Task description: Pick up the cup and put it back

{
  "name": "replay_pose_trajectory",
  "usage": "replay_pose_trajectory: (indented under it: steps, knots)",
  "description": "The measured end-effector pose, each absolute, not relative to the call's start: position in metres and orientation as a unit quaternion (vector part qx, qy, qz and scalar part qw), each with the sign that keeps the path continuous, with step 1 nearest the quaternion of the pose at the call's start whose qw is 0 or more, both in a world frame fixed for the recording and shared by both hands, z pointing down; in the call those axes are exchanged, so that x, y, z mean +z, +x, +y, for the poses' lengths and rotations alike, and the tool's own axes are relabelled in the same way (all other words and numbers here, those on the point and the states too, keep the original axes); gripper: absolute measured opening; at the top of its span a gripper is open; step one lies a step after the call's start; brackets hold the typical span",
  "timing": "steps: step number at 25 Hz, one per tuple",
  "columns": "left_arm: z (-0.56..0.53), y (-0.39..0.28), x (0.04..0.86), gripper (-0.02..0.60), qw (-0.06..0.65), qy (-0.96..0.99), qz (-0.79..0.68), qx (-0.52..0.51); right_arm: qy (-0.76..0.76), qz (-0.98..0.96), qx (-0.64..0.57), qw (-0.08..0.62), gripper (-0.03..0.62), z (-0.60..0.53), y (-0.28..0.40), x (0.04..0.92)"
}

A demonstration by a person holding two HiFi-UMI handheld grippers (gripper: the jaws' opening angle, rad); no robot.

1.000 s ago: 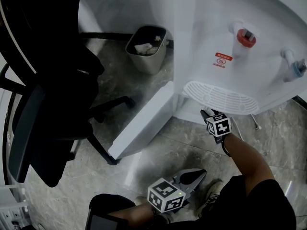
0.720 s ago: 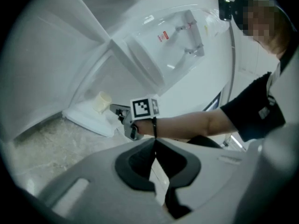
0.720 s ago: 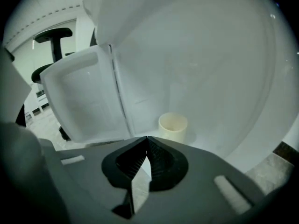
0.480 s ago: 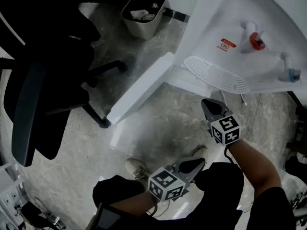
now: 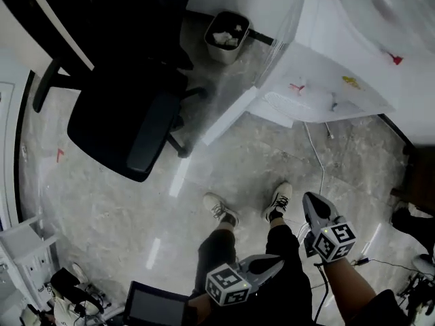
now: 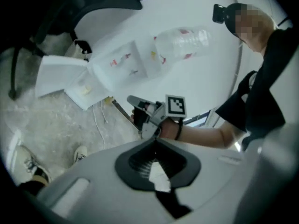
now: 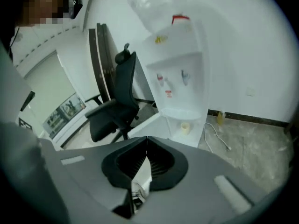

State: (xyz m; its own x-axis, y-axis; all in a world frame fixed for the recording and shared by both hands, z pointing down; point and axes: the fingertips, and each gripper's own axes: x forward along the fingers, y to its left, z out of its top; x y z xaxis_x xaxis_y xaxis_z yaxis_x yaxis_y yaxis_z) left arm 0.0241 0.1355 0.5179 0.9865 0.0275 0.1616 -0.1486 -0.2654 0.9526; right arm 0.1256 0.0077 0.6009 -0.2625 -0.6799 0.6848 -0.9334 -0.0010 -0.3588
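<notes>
A small pale cup (image 7: 185, 127) stands inside the open lower cabinet of the white water dispenser (image 7: 180, 73); the head view does not show it. My right gripper (image 5: 309, 197) hangs low beside the person's right leg, well away from the dispenser (image 5: 326, 66). Its jaws are shut with nothing between them (image 7: 147, 138). My left gripper (image 5: 279, 262) is lower still, in front of the person's legs, also shut and empty (image 6: 155, 142). In the left gripper view the right gripper (image 6: 145, 113) shows ahead, held by a hand.
The dispenser's cabinet door (image 5: 228, 117) swings open over the marble floor. A black office chair (image 5: 129, 121) stands to the left, a waste bin (image 5: 228, 36) behind it. A cable (image 5: 319, 161) trails on the floor from the dispenser. The person's shoes (image 5: 221, 208) are below.
The head view has risen and pulled back from the dispenser. The right gripper has drawn away from the cabinet down to the person's side. The left gripper stays low.
</notes>
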Motion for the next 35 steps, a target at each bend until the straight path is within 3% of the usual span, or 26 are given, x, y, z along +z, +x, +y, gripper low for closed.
replay_pose_trajectory:
  steps: [4, 7, 11, 23, 27, 35]
  knots:
    - [0.131, -0.024, 0.426, 0.005, 0.559, 0.822, -0.072, 0.085, 0.615, -0.684, 0.379, 0.102, 0.009, 0.057, 0.084, 0.467]
    - [0.087, -0.052, 0.402, 0.005, 0.484, 0.862, -0.128, 0.079, 0.636, -0.694, 0.331, 0.063, 0.009, 0.063, 0.067, 0.409]
    - [0.090, -0.065, 0.354, 0.005, 0.445, 0.868, -0.212, 0.054, 0.625, -0.716, 0.308, 0.043, 0.009, 0.117, 0.053, 0.353]
    - [0.272, -0.067, 0.286, 0.005, 0.383, 0.881, -0.264, 0.085, 0.627, -0.722, 0.293, -0.017, 0.009, 0.326, 0.077, 0.293]
    - [0.302, -0.053, 0.266, 0.005, 0.323, 0.907, -0.249, 0.103, 0.643, -0.719, 0.262, -0.032, 0.009, 0.362, 0.084, 0.268]
    - [0.315, -0.039, 0.265, 0.005, 0.329, 0.911, -0.226, 0.103, 0.654, -0.714, 0.246, -0.042, 0.009, 0.382, 0.070, 0.258]
